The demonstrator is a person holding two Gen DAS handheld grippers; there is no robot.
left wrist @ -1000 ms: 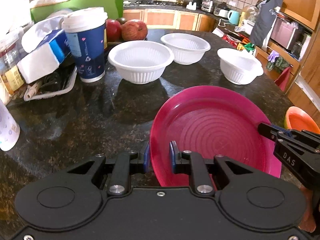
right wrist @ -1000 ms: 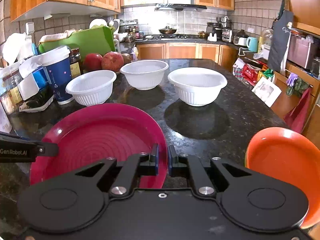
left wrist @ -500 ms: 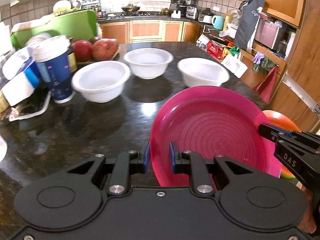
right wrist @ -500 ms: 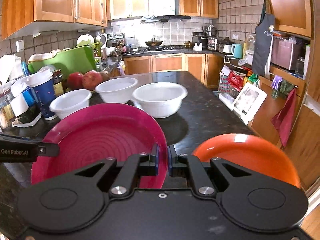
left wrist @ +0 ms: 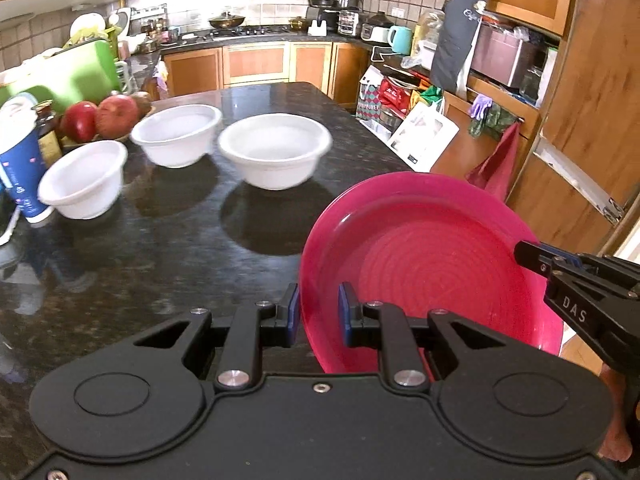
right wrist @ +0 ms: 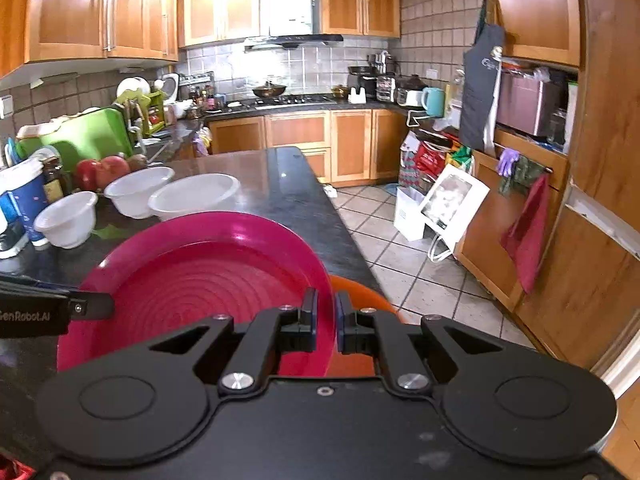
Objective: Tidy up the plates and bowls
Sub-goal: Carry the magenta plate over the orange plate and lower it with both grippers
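Note:
A pink plate (left wrist: 432,264) is held between both grippers, lifted at the right end of the black counter. My left gripper (left wrist: 318,314) is shut on its left rim. My right gripper (right wrist: 325,322) is shut on its right rim; the plate also shows in the right wrist view (right wrist: 208,276). An orange plate (right wrist: 356,292) lies just beneath and to the right of the pink one, mostly hidden. Three white bowls (left wrist: 276,150) (left wrist: 176,134) (left wrist: 82,178) stand in a row further back on the counter.
A blue paper cup (left wrist: 18,156), red apples (left wrist: 100,116) and a green cutting board (left wrist: 68,76) crowd the counter's left side. The counter's right edge (right wrist: 344,236) drops to a tiled floor with bags and cabinets.
Both grippers have carried the pink plate up and to the right, over the orange plate. The bowls have slid leftward in both views.

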